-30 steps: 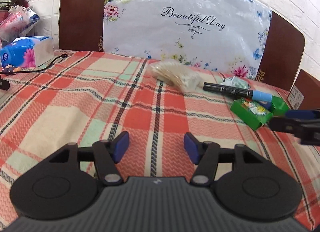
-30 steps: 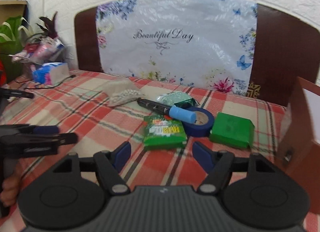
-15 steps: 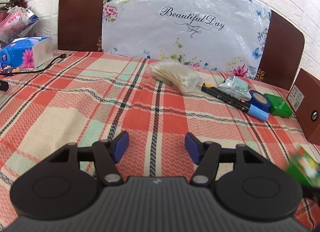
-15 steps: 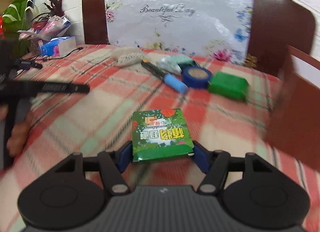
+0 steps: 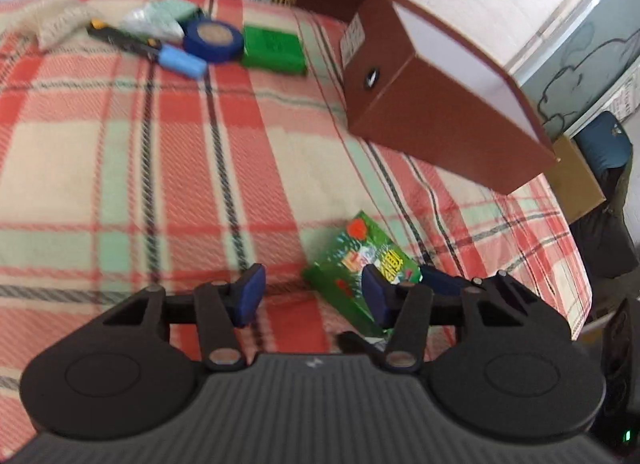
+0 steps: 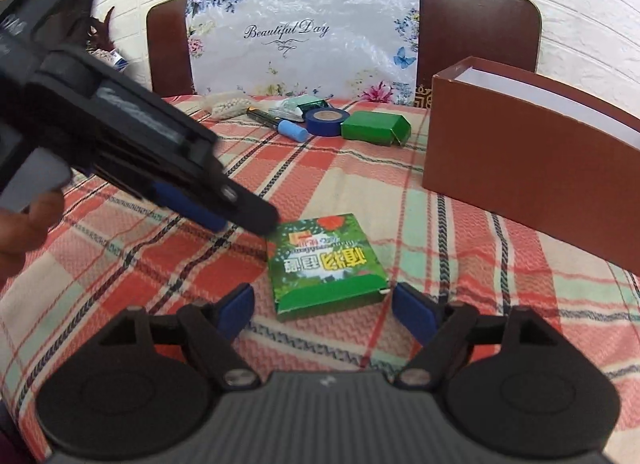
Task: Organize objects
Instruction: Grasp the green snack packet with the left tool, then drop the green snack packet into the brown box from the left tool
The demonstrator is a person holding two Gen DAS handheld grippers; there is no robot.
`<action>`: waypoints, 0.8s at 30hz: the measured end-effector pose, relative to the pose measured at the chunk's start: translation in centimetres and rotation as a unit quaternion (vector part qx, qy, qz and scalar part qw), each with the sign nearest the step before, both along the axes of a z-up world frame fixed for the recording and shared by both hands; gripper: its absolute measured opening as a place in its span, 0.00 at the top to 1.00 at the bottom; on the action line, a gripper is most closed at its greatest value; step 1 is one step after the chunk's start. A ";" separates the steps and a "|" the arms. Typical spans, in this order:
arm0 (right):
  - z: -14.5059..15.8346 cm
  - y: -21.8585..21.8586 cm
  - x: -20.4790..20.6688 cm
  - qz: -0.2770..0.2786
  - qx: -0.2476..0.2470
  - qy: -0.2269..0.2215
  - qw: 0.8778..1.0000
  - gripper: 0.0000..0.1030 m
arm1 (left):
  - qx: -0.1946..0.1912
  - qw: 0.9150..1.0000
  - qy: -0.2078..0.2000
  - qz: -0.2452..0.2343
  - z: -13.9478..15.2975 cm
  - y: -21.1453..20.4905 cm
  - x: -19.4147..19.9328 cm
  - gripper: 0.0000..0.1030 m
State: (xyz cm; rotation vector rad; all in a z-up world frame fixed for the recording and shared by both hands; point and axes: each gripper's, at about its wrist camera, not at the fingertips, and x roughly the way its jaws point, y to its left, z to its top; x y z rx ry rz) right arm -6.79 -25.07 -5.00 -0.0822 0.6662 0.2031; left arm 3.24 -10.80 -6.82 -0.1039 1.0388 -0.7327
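A green printed box (image 6: 326,264) lies flat on the plaid tablecloth (image 6: 360,183), just ahead of my open right gripper (image 6: 324,306), free of its pads. It also shows in the left wrist view (image 5: 360,264), partly behind my right fingertip. My left gripper (image 5: 314,296) is open and empty; seen from the right wrist view (image 6: 224,207), its tip reaches the box's far left corner. Far back lie a plain green box (image 6: 374,127), a blue tape roll (image 6: 326,119), a black marker with a blue cap (image 6: 276,121) and a bag of cotton swabs (image 6: 226,103).
An open brown box with a white inside (image 6: 532,135) stands at the right of the table; it also shows in the left wrist view (image 5: 436,91). A floral "Beautiful Day" sheet (image 6: 300,39) covers the chair backs behind. The table's right edge drops off (image 5: 576,264).
My right gripper opened and let the green printed box down onto the cloth near the front. My left gripper swung right and closer, now pointing at that box.
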 end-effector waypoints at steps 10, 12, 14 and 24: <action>0.3 -1.7 1.0 -0.009 0.033 -0.007 0.999 0.41 | 0.031 0.998 -0.050 -0.020 2.6 -5.3 -0.2 0.61; 1.9 -2.6 0.5 -0.027 0.018 -0.048 0.998 0.41 | 0.012 0.996 -0.082 -0.039 5.5 -6.8 -0.3 0.61; 4.1 -4.2 0.4 -0.048 0.009 -0.089 0.995 0.41 | -0.006 0.992 -0.115 -0.056 8.1 -9.1 -0.2 0.61; 8.8 -15.9 9.0 -0.133 0.019 -0.126 0.983 0.40 | -0.018 0.980 -0.185 -0.069 10.5 -22.0 5.1 0.61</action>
